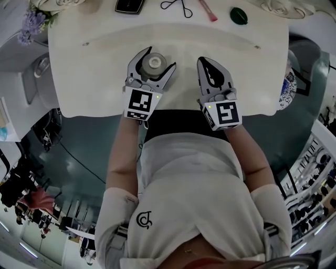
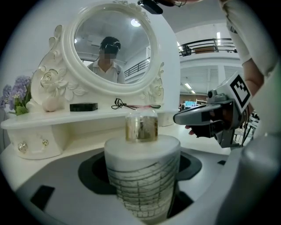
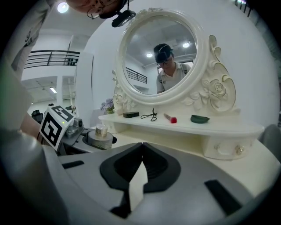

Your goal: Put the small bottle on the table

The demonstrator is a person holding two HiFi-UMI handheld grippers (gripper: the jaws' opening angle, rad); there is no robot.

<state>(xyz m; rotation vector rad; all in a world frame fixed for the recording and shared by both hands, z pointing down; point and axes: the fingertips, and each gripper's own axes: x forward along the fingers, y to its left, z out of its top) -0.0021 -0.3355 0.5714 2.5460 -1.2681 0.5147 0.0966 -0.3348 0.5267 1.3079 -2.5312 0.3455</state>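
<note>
The small bottle [image 1: 154, 64] is a squat white cylinder with a gold cap [image 2: 141, 127]. My left gripper [image 1: 157, 58] is shut on it, one jaw on each side of its body [image 2: 142, 176]. It is held over the white table [image 1: 94, 79], near the front edge. Whether its base touches the tabletop is hidden. My right gripper [image 1: 202, 60] is beside it to the right, a short gap away, shut with nothing in it. In the right gripper view its jaws meet [image 3: 141, 144], and the bottle [image 3: 101, 132] shows at the left.
An ornate white mirror [image 2: 109, 44] stands at the back of the table. Its shelf [image 3: 184, 125] holds a black box [image 1: 129, 5], a black cord [image 1: 177, 6], a pink stick [image 1: 208, 10] and a green item [image 1: 239, 16]. Purple flowers [image 1: 31, 23] sit far left.
</note>
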